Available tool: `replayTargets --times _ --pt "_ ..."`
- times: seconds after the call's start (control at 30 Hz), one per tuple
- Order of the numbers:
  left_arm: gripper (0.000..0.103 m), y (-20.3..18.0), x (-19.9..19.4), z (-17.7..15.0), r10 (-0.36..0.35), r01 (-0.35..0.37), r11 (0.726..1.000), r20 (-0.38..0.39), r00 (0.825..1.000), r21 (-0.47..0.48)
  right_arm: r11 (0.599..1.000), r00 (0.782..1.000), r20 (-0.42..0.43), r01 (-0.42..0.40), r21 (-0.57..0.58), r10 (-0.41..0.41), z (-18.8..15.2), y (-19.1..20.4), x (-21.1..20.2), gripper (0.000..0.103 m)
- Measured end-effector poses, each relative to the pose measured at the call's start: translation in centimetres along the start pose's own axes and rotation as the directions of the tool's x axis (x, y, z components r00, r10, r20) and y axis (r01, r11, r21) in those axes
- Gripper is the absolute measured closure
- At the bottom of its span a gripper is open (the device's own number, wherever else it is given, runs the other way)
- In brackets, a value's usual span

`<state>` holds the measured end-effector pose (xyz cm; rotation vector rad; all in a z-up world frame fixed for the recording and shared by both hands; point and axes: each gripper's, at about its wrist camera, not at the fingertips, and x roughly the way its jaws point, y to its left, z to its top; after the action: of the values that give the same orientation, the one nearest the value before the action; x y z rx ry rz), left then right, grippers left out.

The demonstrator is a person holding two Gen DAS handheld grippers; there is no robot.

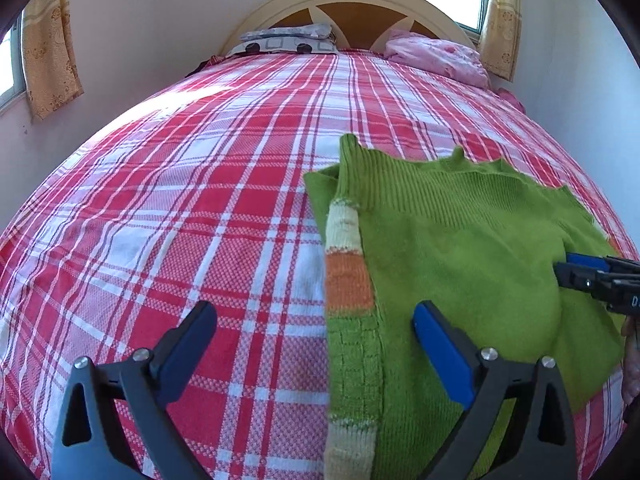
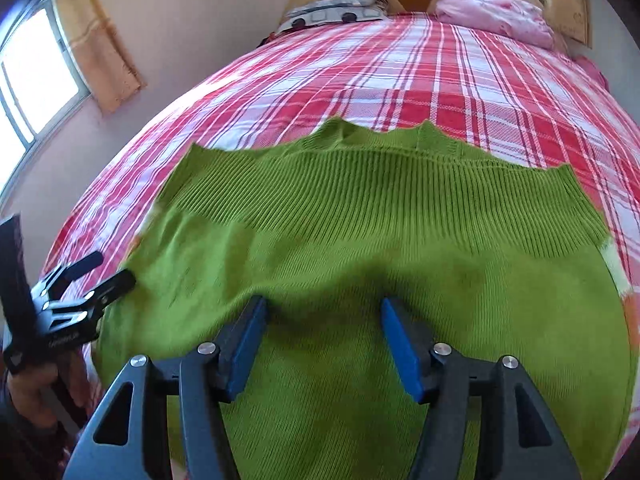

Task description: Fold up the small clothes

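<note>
Two grippers hang over a green sweater (image 2: pixel 360 240) spread on the red plaid bed (image 1: pixel 180 200). Left gripper (image 1: pixel 316 324) has its jaws spread wide, nothing in them, straddling the sweater's left edge where the striped sleeve (image 1: pixel 346 276) lies folded in. Right gripper (image 2: pixel 324 320) is released too, empty over the middle of the knit. Pillows (image 1: pixel 288 40) and a pink blanket (image 1: pixel 436 58) sit up by the headboard.
</note>
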<state>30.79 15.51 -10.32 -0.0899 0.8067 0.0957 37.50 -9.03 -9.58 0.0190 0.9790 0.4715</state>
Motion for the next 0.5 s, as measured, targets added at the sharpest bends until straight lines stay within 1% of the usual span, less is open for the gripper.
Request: replayTargets --times 0.1,0.17,0.23,0.3,0.37,0.4,0.43,0.5 --pt "0.002 0.7 0.9 0.7 0.028 -0.028 0.999 0.002 1.0 -0.017 0.996 0.998 0.014 0.069 -0.049 -0.068 1.5 0.2 1.5 0.042" --pt "0.002 1.2 1.7 1.1 0.029 -0.029 0.999 -0.007 1.0 -0.038 0.987 0.991 0.023 0.132 -0.092 -0.13 2.1 1.2 2.5 0.042" --pt "0.002 1.5 2.3 1.5 0.038 -0.039 0.998 -0.013 0.999 -0.057 0.975 0.982 0.031 0.188 -0.122 -0.186 2.5 2.0 3.1 0.041" --pt "0.002 1.6 2.9 1.9 0.037 -0.038 0.998 -0.019 0.999 -0.059 0.961 0.972 0.044 0.233 -0.149 -0.229 2.7 2.5 3.5 0.037" --pt "0.002 1.8 3.6 2.4 0.033 -0.035 0.998 -0.039 0.999 -0.055 0.948 0.961 0.065 0.277 -0.156 -0.27 2.7 2.9 3.1 0.037" --pt "0.002 2.0 3.7 2.6 0.027 -0.029 0.998 -0.042 0.999 -0.064 0.943 0.953 0.095 0.298 -0.147 -0.286 2.4 3.3 2.2 0.037" --pt "0.002 2.3 3.6 2.7 0.023 -0.026 0.997 -0.035 0.999 -0.07 0.945 0.954 0.123 0.29 -0.148 -0.273 2.1 3.8 1.5 0.037" --pt "0.002 2.9 3.5 3.0 0.023 -0.024 0.998 -0.016 1.0 -0.06 0.955 0.969 0.155 0.222 -0.197 -0.193 0.9 5.6 0.2 0.037"
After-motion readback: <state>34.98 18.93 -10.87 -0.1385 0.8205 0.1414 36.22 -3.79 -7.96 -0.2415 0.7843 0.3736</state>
